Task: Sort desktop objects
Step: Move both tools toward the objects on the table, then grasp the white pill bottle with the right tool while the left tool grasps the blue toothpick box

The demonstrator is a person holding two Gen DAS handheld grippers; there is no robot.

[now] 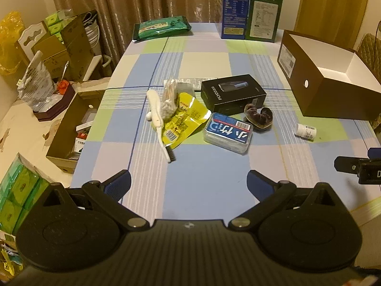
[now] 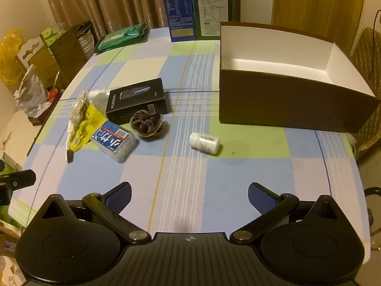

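Observation:
A cluster of objects lies mid-table: a black FLYCO box (image 1: 233, 94) (image 2: 137, 100), a blue-labelled clear box (image 1: 228, 135) (image 2: 114, 140), a brown scrunchie (image 1: 259, 116) (image 2: 146, 122), a yellow packet (image 1: 183, 121) (image 2: 87, 125), a bag of cotton swabs (image 1: 169, 100), and a white brush (image 1: 158, 121). A white pill bottle (image 1: 305, 131) (image 2: 204, 142) lies apart on its side. An open brown box (image 1: 326, 81) (image 2: 285, 81) with a white inside stands at the right. My left gripper (image 1: 189, 183) and right gripper (image 2: 189, 195) are open and empty, above the near table.
A green wipes pack (image 1: 162, 29) (image 2: 121, 37), a blue carton (image 1: 235, 7) (image 2: 177, 7) and a green carton (image 1: 263, 14) (image 2: 212, 12) stand at the table's far edge. Cardboard boxes (image 1: 71, 124) and clutter fill the left side. A chair (image 2: 366, 54) stands at the right.

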